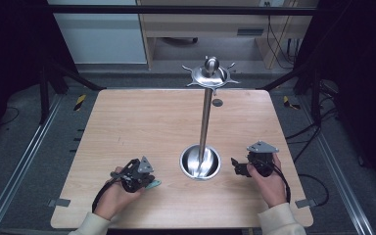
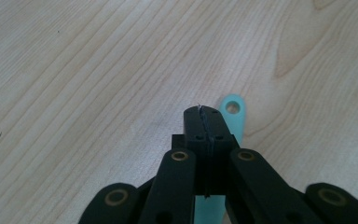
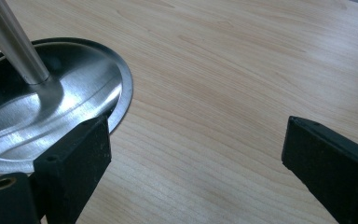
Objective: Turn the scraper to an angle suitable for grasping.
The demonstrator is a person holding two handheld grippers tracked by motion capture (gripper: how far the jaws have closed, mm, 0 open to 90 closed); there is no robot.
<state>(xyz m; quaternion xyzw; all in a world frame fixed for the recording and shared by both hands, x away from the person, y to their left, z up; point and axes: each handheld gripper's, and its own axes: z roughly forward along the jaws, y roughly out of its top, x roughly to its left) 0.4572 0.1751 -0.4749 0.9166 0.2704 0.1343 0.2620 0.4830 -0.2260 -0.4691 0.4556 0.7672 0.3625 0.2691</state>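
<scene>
A: Left gripper [image 2: 204, 122] — jaws pressed together, pointing down at the table [image 1: 127, 122]. A teal tag [image 2: 233, 116] with a hole at its end is lying flat under them. Pinched or just beneath?

B: Can't say for sure. In the left gripper view the jaws are meeting tip to tip and the tag is running below and just to one side of them, so it's looking like closed on nothing, or on the tag's edge at most. High view is showing the tag [image 1: 152, 184] poking out beside the left gripper [image 1: 136, 175], on the wood.

A: Right gripper [image 1: 242, 167]?

B: Spread wide, nothing between the jaws, sitting just beside the stand's base [image 3: 51, 112]. Stand [image 1: 206, 117] is upright mid-table, hooks ringing the top.

A: So the step?

B: Picking up the tag, I'd judge, grip not secured yet. Next move is calling for a firm pinch on the tag, lifting it clear, then getting the hole over a hook up top. The right one could be steadying the base.
</scene>
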